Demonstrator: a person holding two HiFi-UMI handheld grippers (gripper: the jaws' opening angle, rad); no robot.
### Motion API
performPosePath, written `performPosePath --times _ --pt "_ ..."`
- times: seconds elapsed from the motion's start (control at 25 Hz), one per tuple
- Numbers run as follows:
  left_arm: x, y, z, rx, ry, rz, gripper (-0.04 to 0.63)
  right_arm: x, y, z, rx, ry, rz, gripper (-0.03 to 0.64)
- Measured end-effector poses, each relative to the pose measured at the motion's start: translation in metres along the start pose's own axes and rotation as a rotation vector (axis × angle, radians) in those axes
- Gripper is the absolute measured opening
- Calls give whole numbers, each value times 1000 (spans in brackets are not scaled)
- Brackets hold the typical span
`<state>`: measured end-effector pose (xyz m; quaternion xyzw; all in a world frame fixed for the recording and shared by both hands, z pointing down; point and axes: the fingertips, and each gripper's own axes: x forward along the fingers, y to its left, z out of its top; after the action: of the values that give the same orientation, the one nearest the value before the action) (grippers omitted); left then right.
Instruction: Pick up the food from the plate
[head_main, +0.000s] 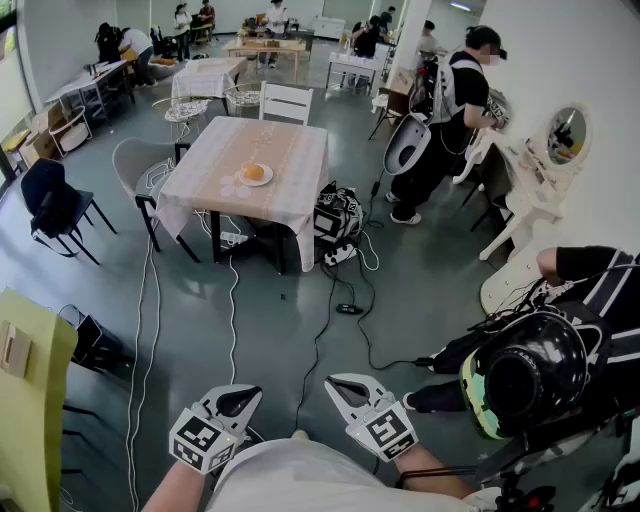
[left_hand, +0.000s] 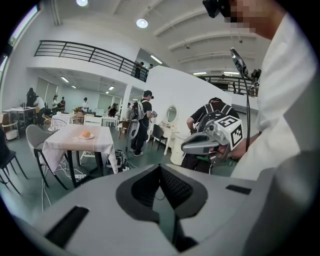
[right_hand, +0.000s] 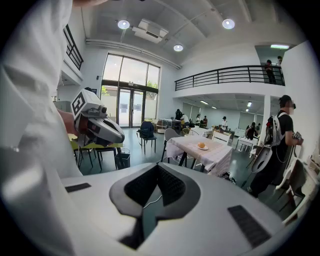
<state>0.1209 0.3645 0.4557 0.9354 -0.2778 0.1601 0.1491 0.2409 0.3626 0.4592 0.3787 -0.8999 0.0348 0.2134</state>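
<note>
- Two tongs up close: left tongs (head_main: 243, 398) and right tongs (head_main: 343, 386), both pressed together, empty.
- One plate (head_main: 264, 182) on the table (head_main: 295, 150), holding one round orange food (head_main: 253, 171).

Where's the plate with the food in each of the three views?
Head view: plate upper centre-left, on the table.
Left gripper view: plate at mid-left, far off.
Right gripper view: plate just right of centre.
Shared landmark: the cloth-covered table under it, seen in all three.
</note>
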Motion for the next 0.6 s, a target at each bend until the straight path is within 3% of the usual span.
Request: performPosePath --times 0.36,0.6 --pt "11 -7 -14 -7 37 29 9 -3 -4 -21 23 1 27 12" --pt "13 11 -7 -21 32 52 9 23 -20 -23 52 9 63 12"
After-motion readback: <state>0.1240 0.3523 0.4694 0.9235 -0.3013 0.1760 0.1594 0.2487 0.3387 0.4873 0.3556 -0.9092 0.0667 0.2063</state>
